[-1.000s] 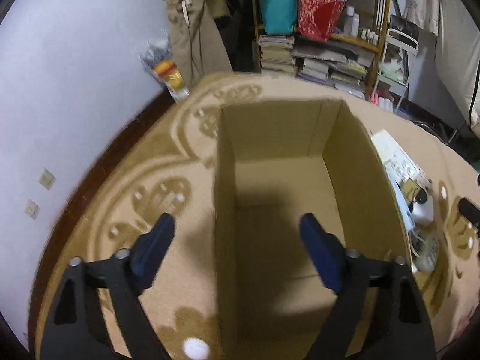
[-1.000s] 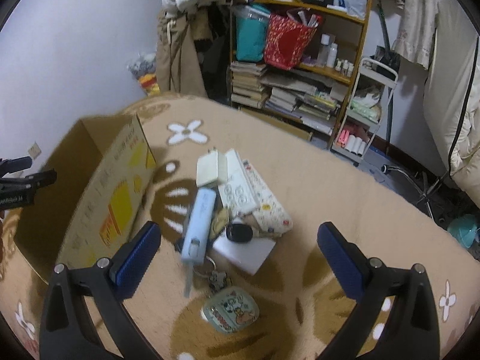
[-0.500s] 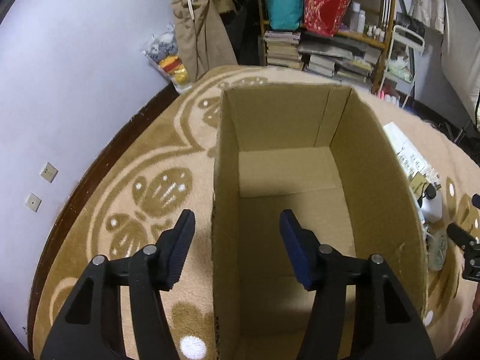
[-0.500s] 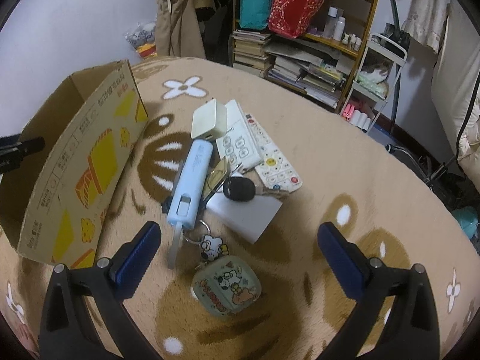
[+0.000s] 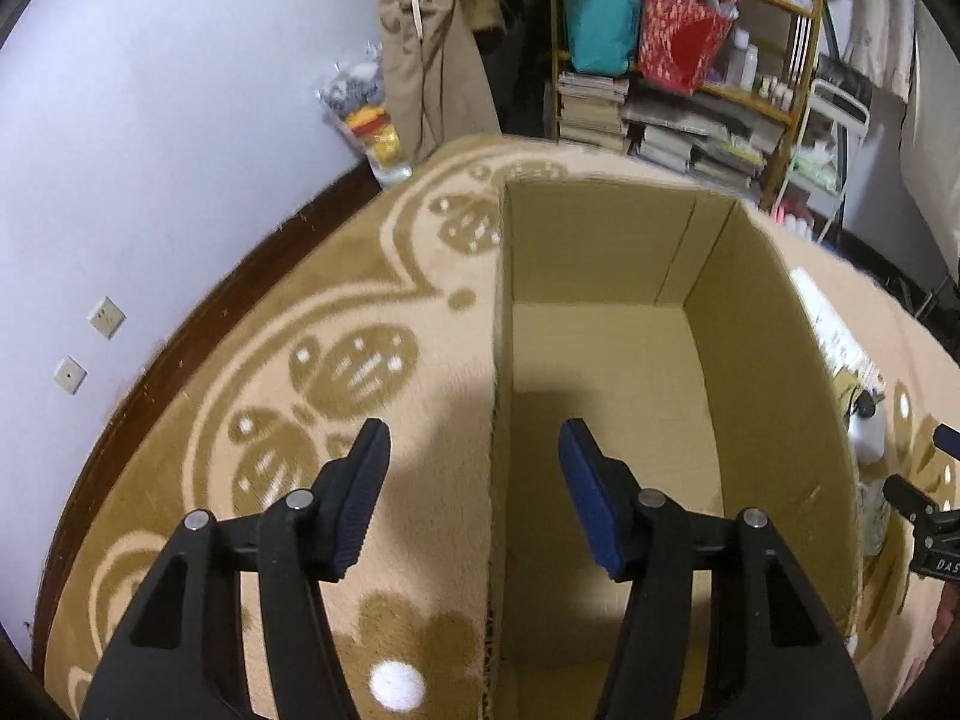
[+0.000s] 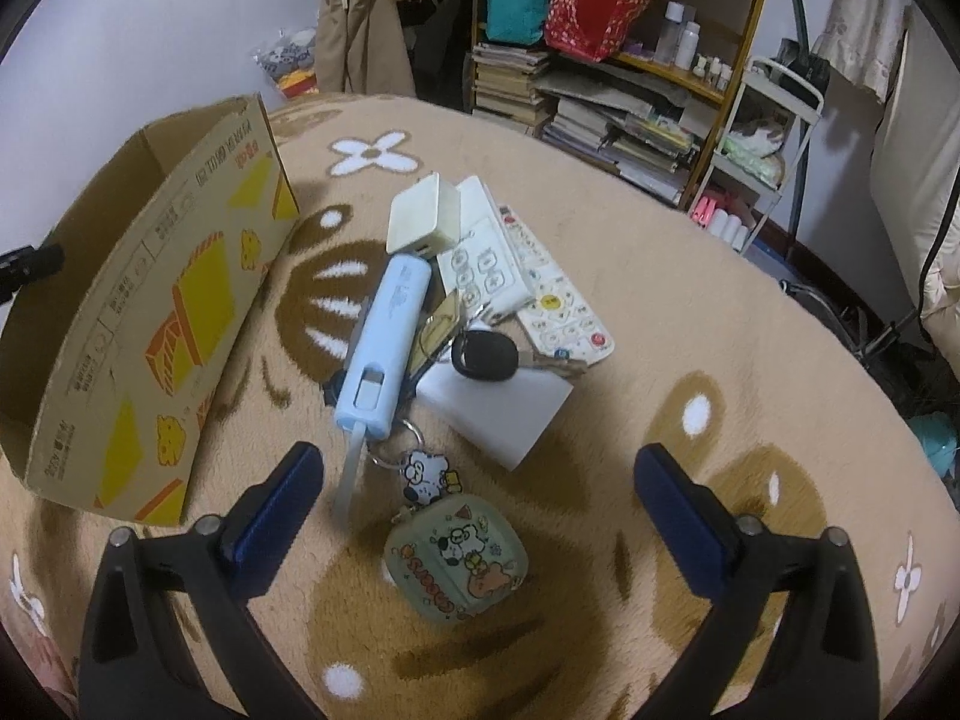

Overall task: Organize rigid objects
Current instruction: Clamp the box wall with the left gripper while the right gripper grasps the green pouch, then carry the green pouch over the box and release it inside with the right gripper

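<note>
An open cardboard box (image 5: 600,252) with nothing inside stands on the rug. My left gripper (image 5: 474,468) straddles its left wall, one finger outside, one inside; its jaws are closing and the pads stand apart from the cardboard. In the right wrist view the same box (image 6: 180,300) lies left of a pile: a light blue power bank (image 6: 387,348), cream charger (image 6: 420,216), two white remotes (image 6: 486,264), black car key (image 6: 486,354), white flat box (image 6: 498,408). My right gripper (image 6: 480,480) hangs open above a green cartoon case (image 6: 456,558) on a keyring.
A beige patterned rug (image 6: 690,312) covers the floor. A wooden shelf (image 6: 630,60) with books and bags stands at the back, a white rack (image 6: 774,120) beside it. A white wall with sockets (image 5: 105,318) runs along the left.
My left jaws have narrowed around the box's left wall. My right gripper has sunk toward the pile, its jaws as wide as before.
</note>
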Available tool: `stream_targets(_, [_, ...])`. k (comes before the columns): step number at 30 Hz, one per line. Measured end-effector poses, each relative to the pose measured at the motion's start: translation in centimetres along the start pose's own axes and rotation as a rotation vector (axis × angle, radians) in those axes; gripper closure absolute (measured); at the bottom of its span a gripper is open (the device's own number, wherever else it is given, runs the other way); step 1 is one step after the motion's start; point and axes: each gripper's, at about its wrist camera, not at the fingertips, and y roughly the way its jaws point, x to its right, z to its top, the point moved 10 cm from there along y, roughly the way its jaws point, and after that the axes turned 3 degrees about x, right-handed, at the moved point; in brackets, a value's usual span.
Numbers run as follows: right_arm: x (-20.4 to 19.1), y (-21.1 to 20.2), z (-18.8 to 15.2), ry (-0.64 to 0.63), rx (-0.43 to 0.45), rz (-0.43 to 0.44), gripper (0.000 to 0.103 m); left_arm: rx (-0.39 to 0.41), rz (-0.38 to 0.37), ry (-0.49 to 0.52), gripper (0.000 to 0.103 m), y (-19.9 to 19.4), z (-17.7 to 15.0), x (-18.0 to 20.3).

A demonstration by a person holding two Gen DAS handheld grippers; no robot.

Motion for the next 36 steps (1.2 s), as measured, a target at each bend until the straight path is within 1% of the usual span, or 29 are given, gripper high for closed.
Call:
stream_targets(1, [0.0,0.4,-0.2,0.005,-0.015,0.003,0.004,-0.022,-0.005,0.008,0.06,0.5,-0.5,0.3])
stream_targets(2, [0.0,0.7,-0.6,0.012,-0.031,0.011,0.009,-0.037,-0.005,0.017,0.071,0.8,-0.8,0.4])
stream_targets(3, [0.1,0.8,-0.8,0.017,-0.043,0.02,0.013,-0.046,-0.007,0.026,0.078,1.0,-0.9,0.6])
stream_targets(4, [0.1,1.1,-1.1,0.024,-0.058,0.028,0.014,-0.045,-0.012,0.035,0.081,1.1,-1.0,0.8])
stream_targets(5, [0.1,1.4,-1.4,0.03,-0.076,0.035,0.017,-0.043,-0.017,0.034,0.088,1.1,-1.1,0.9])
stream_targets(6, [0.1,1.6,-1.8,0.032,-0.092,0.041,0.021,-0.043,-0.027,0.03,0.092,1.2,-1.1,1.0])
stream_targets(8, [0.1,2.1,-2.6,0.035,-0.127,0.048,0.024,-0.043,-0.017,0.021,0.097,1.4,-1.2,0.9])
stream_targets(12, [-0.4,3.2,-4.5,0.043,-0.209,0.071,0.025,-0.039,-0.036,0.008,0.098,1.3,-1.1,1.0])
stream_targets(13, [-0.5,3.5,-4.9,0.043,-0.227,0.072,0.027,-0.039,-0.035,0.009,0.098,1.3,-1.1,1.0])
stream_targets(14, [-0.6,3.6,-5.2,0.044,-0.238,0.075,0.035,-0.038,-0.036,0.007,0.098,1.3,-1.1,1.0])
stream_targets(18, [-0.4,3.2,-4.8,0.058,-0.213,0.069,0.035,-0.038,-0.038,0.001,0.098,1.4,-1.1,0.9])
stream_targets(21, [0.4,2.3,-4.1,0.098,-0.173,0.063,0.035,-0.039,-0.043,-0.007,0.098,1.3,-1.1,0.9])
stream_targets(25, [1.7,-0.8,-1.2,0.18,-0.045,0.074,0.035,-0.04,-0.041,-0.012,0.098,1.3,-1.1,0.8])
stream_targets(28, [1.6,-2.7,1.0,0.198,0.032,0.082,0.035,-0.04,-0.039,-0.009,0.098,1.2,-1.1,0.8])
stream_targets(30, [0.9,-3.5,2.7,0.189,0.057,0.096,0.035,-0.038,-0.036,-0.005,0.098,1.1,-1.1,0.9])
stream_targets(34, [-1.2,-3.9,5.5,0.162,0.073,0.127,0.035,-0.033,-0.027,0.011,0.098,1.0,-1.1,1.1])
stream_targets(36, [-3.3,-4.6,6.7,0.129,0.094,0.15,0.035,-0.033,-0.027,0.018,0.098,1.0,-1.1,1.2])
